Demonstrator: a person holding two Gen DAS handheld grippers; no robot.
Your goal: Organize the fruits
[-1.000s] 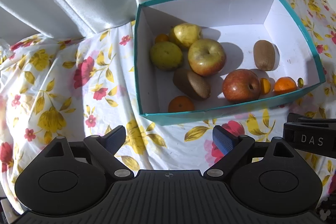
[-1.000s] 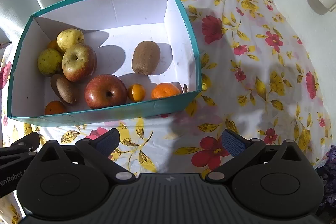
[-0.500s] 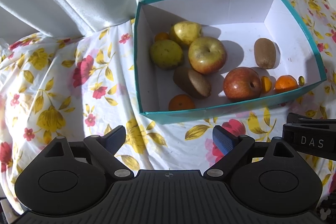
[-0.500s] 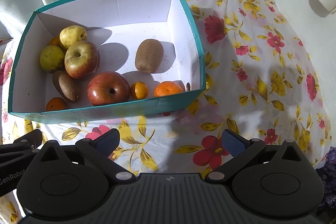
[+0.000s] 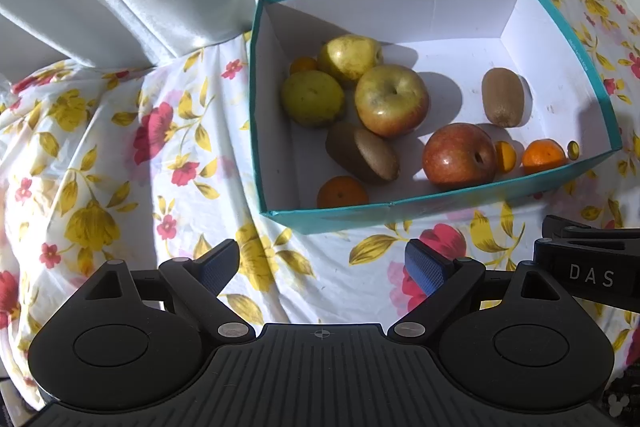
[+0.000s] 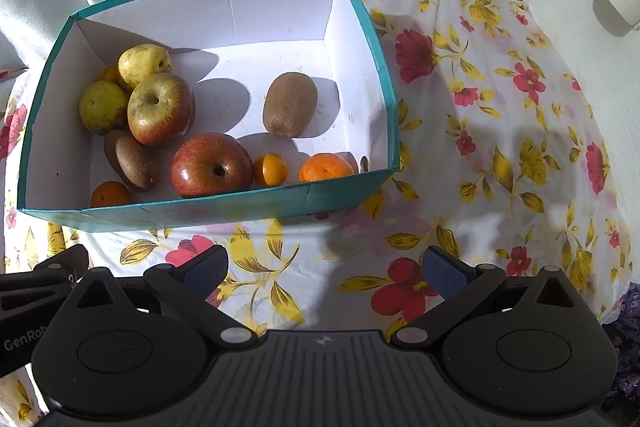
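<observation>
1. Fruit sits inside a teal cardboard box (image 5: 440, 213) with white walls, on a floral tablecloth (image 5: 100, 147).
2. At the box's left end cluster two yellow-green pears (image 5: 312, 99), a yellow-red apple (image 5: 391, 100), a kiwi (image 5: 362, 153) and a mandarin (image 5: 342, 191).
3. A red apple (image 6: 212, 165) lies by the near wall beside a small orange half (image 6: 271, 169) and another mandarin (image 6: 326, 167); a second kiwi (image 6: 290, 105) lies apart behind them.
4. Left gripper (image 5: 322, 265) hovers before the box, fingers spread, holding nothing.
5. Right gripper (image 6: 326, 269) likewise: fingers spread and empty, over the cloth.
</observation>
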